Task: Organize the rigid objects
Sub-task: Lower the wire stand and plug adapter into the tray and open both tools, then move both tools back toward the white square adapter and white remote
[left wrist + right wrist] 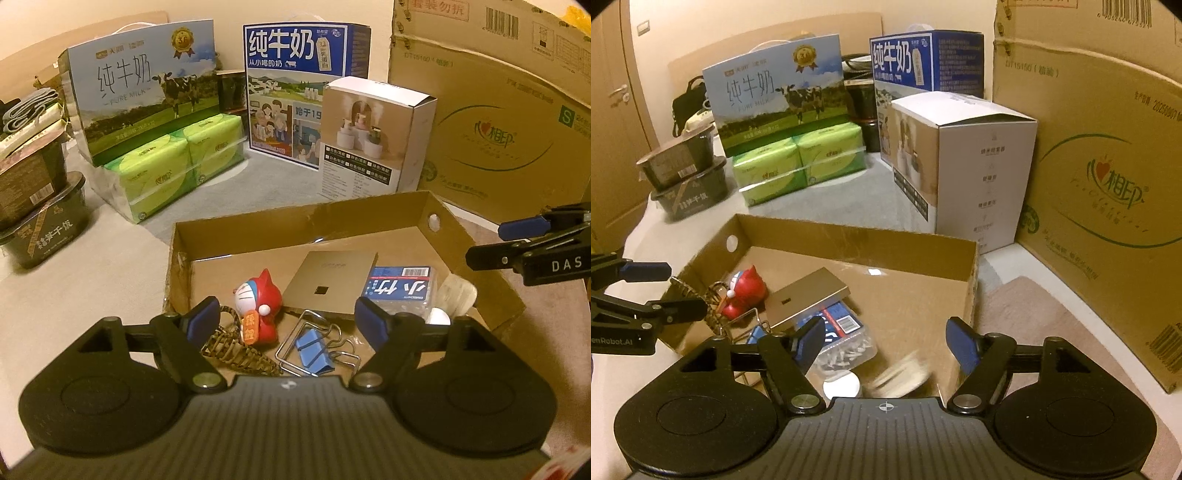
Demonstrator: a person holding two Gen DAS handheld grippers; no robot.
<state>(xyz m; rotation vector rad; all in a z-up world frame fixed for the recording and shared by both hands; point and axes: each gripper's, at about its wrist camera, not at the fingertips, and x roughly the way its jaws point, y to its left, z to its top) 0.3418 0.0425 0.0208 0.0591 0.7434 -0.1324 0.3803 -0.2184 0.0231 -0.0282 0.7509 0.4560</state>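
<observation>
A shallow cardboard tray (306,221) (857,232) holds a red cat figurine (258,306) (744,295), a blue binder clip (314,350), a woven cone (236,350), a flat gold box (332,284) (809,295), a clear box of toothpicks with a blue label (400,286) (842,336) and a pale wooden piece (458,293) that looks blurred in the right wrist view (903,373). My left gripper (284,321) is open and empty over the tray's near left part. My right gripper (884,343) is open and empty over the tray's near right part, just above the wooden piece.
Behind the tray stand two milk cartons (147,96) (299,92), green tissue packs (173,162), a white humidifier box (373,136) and a big cardboard carton (498,122). Stacked black food bowls (40,206) sit at the left. A white round lid (842,386) lies in the tray.
</observation>
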